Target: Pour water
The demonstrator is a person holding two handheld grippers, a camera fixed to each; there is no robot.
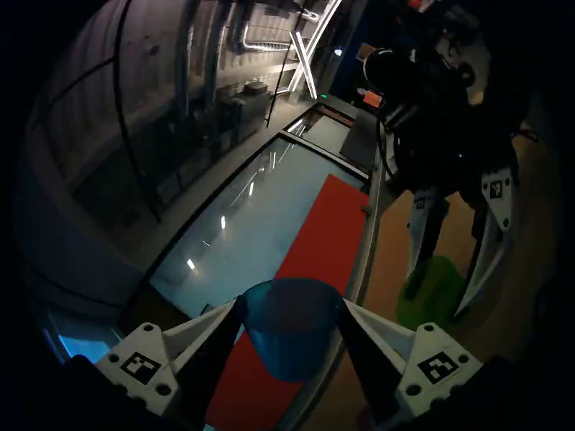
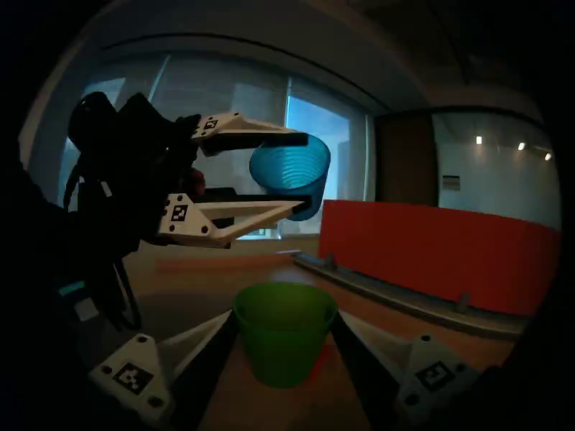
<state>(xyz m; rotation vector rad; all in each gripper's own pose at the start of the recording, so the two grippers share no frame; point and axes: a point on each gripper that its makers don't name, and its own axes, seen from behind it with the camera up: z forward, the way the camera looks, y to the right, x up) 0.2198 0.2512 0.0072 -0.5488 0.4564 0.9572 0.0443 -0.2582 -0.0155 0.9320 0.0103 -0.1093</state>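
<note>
Left gripper (image 1: 290,310) pinching a blue cup (image 1: 291,345), right gripper (image 2: 284,317) pinching a green cup (image 2: 285,352).
Left gripper view: blue cup clamped between both fingers. Right gripper view: green cup clamped upright, blue cup tipped sideways higher up.

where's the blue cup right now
In the right gripper view the blue cup is upper centre, tipped sideways in the left tool, above the right tool's green cup.

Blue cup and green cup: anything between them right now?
No. In the right gripper view the blue cup, tipped sideways in the left gripper, sits higher than the green cup, with open air between them. No water stream is visible.
</note>
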